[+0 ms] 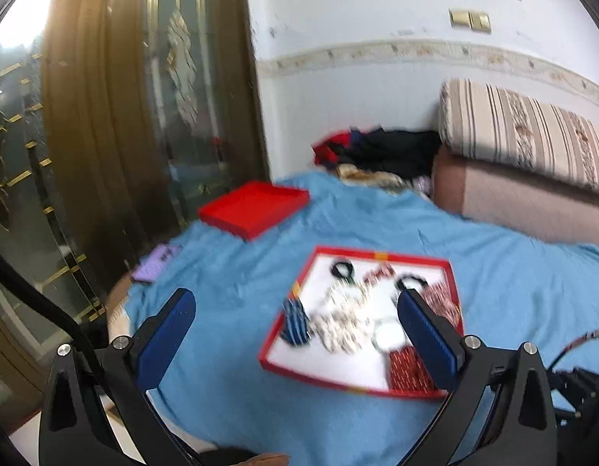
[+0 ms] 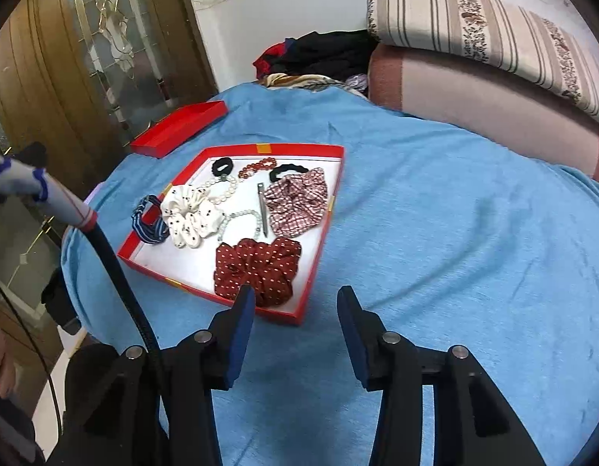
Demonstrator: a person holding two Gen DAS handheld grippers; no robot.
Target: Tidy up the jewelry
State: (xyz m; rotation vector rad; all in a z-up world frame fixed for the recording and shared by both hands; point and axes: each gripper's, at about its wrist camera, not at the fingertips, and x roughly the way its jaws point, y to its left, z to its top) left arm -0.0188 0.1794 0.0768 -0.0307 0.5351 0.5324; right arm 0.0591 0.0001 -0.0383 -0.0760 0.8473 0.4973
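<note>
On a bed spread with a blue blanket [image 2: 435,213] lies an open red tray [image 2: 334,194] with a white floor, holding a loose jumble of jewellery and hair ties. Its separate red lid [image 2: 179,128] rests farther back and to the left, well apart from it.

Seen from the right wrist, the tray lies ahead and to the left of the right gripper [image 2: 295,306]. Its near corner sits just beyond the left fingertip. These jaws stand about half open, with only blanket between them. Seen from the left wrist, the tray lies ahead and to the right of the left gripper [image 1: 295,310], which is spread as wide as it goes and holds nothing. The right gripper looks the nearer of the two, though that is a judgement.

A slim metal clip [image 2: 263,209] lies with its long axis running away from the right gripper, toward the tray's far rim.

Counted from the right wrist view:
- four scrunchies: a red dotted scrunchie [image 2: 256,268] nearest the gripper, a checked scrunchie [image 2: 299,202], a white dotted scrunchie [image 2: 190,213], and a blue striped scrunchie [image 2: 150,219] draped over the left rim
- two black hair ties [image 2: 221,166]
- two pearl strands [image 2: 225,190]
- one red bead bracelet [image 2: 256,167]
- one clip

The left wrist view is too blurred for counting.
</note>
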